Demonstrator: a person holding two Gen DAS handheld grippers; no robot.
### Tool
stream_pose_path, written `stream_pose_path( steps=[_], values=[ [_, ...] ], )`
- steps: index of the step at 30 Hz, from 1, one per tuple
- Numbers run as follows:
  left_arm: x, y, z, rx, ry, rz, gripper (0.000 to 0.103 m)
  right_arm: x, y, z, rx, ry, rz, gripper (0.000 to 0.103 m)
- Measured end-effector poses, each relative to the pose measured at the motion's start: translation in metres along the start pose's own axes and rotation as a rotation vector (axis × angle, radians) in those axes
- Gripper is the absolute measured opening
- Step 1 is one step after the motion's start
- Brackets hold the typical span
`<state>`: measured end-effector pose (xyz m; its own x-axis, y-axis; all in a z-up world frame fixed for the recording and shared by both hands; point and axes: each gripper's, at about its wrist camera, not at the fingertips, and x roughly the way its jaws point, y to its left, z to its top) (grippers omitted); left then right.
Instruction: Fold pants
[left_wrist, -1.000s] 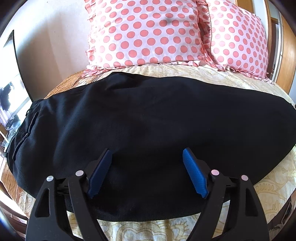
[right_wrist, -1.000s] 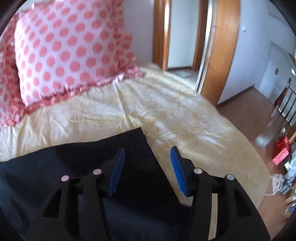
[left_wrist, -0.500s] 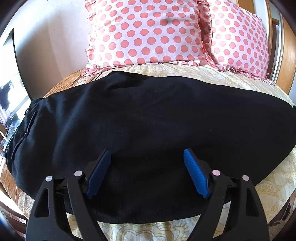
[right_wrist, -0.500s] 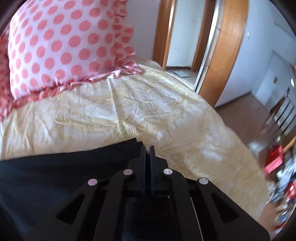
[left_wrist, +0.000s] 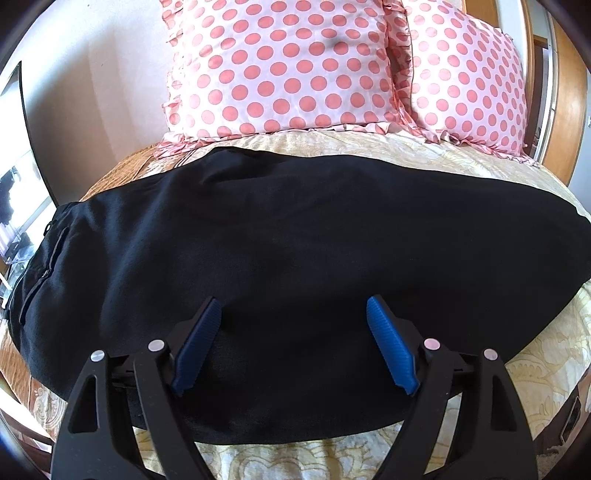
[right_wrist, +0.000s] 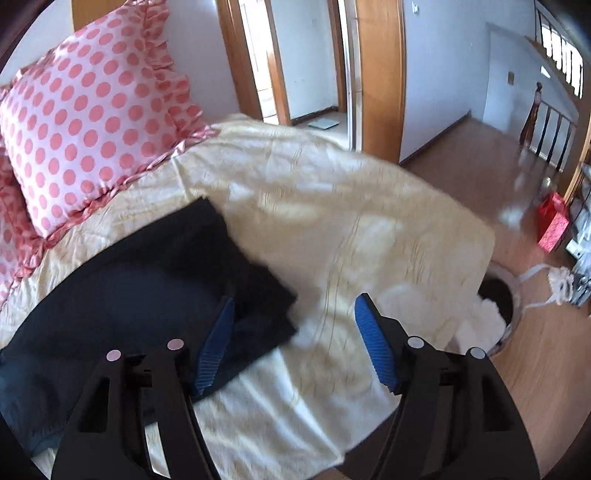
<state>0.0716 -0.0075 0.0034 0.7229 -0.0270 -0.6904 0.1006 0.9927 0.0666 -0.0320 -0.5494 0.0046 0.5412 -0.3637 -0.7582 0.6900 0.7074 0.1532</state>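
Pants laid out for folding

The black pants (left_wrist: 295, 251) are spread lengthwise across the bed (right_wrist: 351, 229); both the left gripper (left_wrist: 293, 314) and right gripper (right_wrist: 293, 314) are held spread wide, nothing grasped.

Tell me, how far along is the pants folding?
Partly done, it seems. The black pants lie flat across the bed, apparently folded lengthwise already. Nothing is in hand: the left claw and right claw are open, the right beside the cuff end. The crosswise folds remain.
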Motion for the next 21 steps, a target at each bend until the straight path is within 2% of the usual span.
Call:
stream_pose_path(
  steps=[6,8,11,13,15,21],
  values=[
    [-0.003,0.001,-0.002,-0.005,-0.003,-0.017,0.081,-0.008,0.016,-0.023,-0.015,-0.011,0.083,0.055],
    [-0.004,0.001,-0.003,-0.002,-0.004,-0.018,0.081,-0.012,0.022,-0.028,-0.007,-0.012,0.141,0.054],
    [-0.004,0.001,-0.003,-0.005,-0.003,-0.023,0.081,-0.013,0.025,-0.032,0.012,-0.026,0.182,0.052],
    [-0.005,0.001,-0.003,-0.005,-0.002,-0.025,0.081,-0.011,0.022,-0.033,0.051,-0.052,0.196,0.046],
    [-0.006,0.001,-0.003,-0.003,-0.002,-0.025,0.081,-0.007,0.018,-0.030,0.092,-0.067,0.204,0.031],
    [-0.008,0.007,-0.003,-0.017,-0.007,-0.019,0.081,-0.001,0.011,-0.029,0.160,-0.078,0.222,0.010]
  ],
)
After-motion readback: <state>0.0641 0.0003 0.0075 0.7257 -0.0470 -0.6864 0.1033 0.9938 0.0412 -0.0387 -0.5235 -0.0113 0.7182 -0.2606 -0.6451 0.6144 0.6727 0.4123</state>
